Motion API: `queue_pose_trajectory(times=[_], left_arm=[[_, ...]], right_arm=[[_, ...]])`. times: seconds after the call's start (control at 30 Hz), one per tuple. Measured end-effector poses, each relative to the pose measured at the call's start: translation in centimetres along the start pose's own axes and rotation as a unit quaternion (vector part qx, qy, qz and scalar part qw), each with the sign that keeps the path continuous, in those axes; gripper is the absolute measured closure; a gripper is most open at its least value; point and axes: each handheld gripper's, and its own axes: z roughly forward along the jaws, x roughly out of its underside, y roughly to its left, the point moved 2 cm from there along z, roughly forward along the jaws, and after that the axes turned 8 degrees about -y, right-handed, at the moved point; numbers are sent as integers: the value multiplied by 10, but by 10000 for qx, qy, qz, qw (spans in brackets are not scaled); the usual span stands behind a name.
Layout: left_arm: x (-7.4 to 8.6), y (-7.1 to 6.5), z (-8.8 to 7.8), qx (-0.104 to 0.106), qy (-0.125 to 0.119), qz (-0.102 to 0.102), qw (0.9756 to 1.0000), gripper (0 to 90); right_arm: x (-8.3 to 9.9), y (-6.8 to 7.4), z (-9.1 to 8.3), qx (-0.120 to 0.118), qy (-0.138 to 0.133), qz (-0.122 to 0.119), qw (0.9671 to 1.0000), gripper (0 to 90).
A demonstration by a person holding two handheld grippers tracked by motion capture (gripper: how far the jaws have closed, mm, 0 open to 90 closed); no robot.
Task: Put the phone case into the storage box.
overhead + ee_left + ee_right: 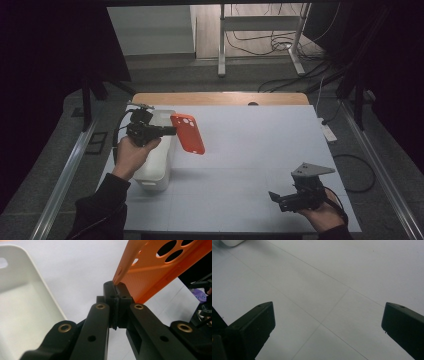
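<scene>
Left tool (172, 130) pinches an orange plastic phone case (188, 133) by its edge (beside a white plastic bin (159, 172)); right tool (276, 198) gapes empty above the counter (250, 150).

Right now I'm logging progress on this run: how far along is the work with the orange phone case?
Done: the left gripper has the orange phone case pinched by its edge and lifted clear of the table.
In hand: the case hangs in the air just beside the white bin.
Left: putting it down, probably into the bin. The right gripper, jaws wide apart, holds nothing.
</scene>
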Motion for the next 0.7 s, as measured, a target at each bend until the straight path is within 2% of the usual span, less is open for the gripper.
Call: queue_pose_trajectory(times=[0.3, 0.7], left_arm=[[-10, 7, -6, -129, -23, 9, 9999, 890], [-23, 20, -14, -329, -74, -32, 9994, 890]], right_arm=[[11, -13, -13, 262, -7, 153, 9995, 0], [21, -22, -29, 472, -71, 400, 9981, 0]])
